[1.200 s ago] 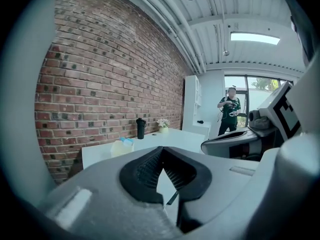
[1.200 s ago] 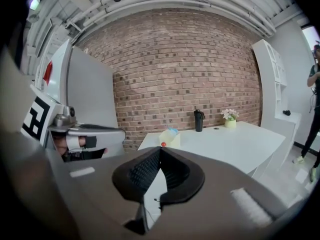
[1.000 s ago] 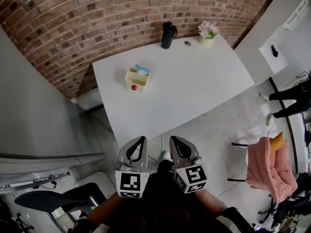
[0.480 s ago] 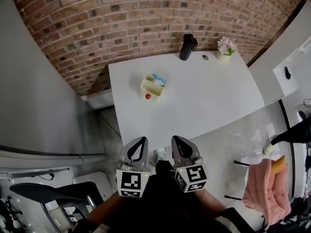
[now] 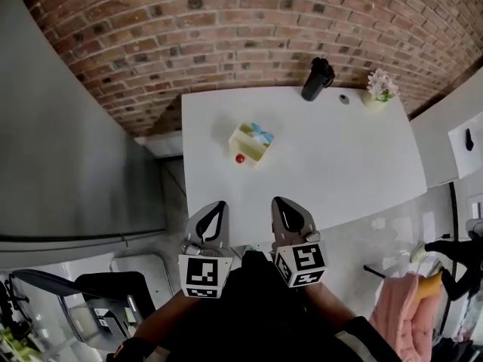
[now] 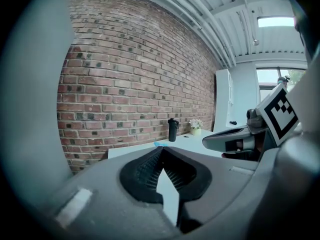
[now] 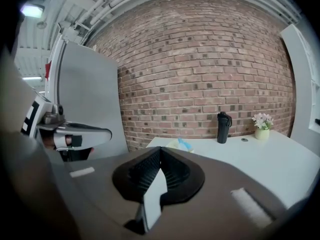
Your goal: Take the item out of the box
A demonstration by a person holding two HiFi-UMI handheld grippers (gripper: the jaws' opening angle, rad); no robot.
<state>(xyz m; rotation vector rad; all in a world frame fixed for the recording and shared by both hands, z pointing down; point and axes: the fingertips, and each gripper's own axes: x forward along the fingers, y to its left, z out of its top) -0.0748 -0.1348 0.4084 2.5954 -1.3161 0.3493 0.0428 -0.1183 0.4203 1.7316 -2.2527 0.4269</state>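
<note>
Two grippers, both closed on nothing: my left gripper (image 5: 215,213) and right gripper (image 5: 283,208) hang side by side just short of the table's (image 5: 339,164) near edge. The box (image 5: 251,143) sits on the table's left half, well ahead and almost on the line between them, so I judge neither hand clearly nearer. It lies skewed, one corner toward me, with a blue item (image 5: 262,133) inside and a small red thing (image 5: 240,158) at that near corner; whether that one is in or out I cannot tell.

The box (image 5: 245,146) holds contents (image 5: 261,133) (partly blue) too small to identify.
</note>
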